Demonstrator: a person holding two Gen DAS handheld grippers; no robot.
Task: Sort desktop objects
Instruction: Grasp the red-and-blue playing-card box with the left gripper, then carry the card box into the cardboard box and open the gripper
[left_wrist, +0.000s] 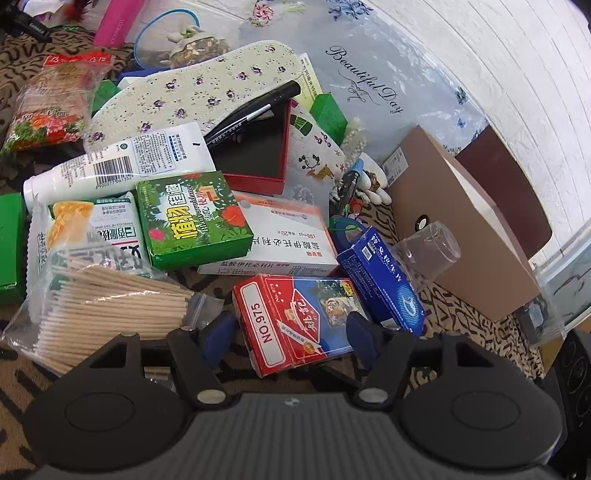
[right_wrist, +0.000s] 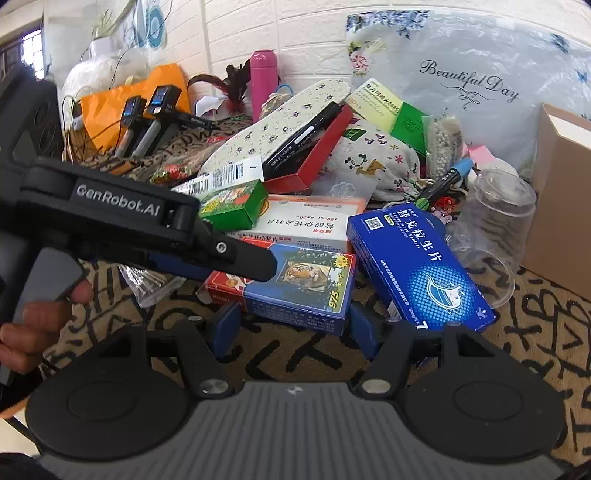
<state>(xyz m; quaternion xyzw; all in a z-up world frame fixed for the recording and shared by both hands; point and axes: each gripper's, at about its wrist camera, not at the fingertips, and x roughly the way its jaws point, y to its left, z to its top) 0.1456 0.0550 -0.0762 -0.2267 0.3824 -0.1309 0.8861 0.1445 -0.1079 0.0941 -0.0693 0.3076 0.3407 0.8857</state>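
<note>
A red and blue playing-card box marked NO.975 (left_wrist: 295, 317) lies in a heap of objects on a patterned cloth. My left gripper (left_wrist: 290, 332) is open, with one blue finger on each side of the box. The box also shows in the right wrist view (right_wrist: 303, 284), with the left gripper's body (right_wrist: 147, 225) reaching over it. My right gripper (right_wrist: 293, 328) is open and empty, just in front of the box's near edge. A blue medicine box (right_wrist: 417, 266) lies right of it, and shows in the left wrist view (left_wrist: 380, 280).
A green box (left_wrist: 192, 218), white medicine box (left_wrist: 284, 240), white tube (left_wrist: 114, 166), bag of wooden sticks (left_wrist: 107, 310), open red box (left_wrist: 258, 147), floral insole (left_wrist: 192, 92) and clear cup (right_wrist: 487, 229) crowd the heap. A brown carton (left_wrist: 461, 229) stands right.
</note>
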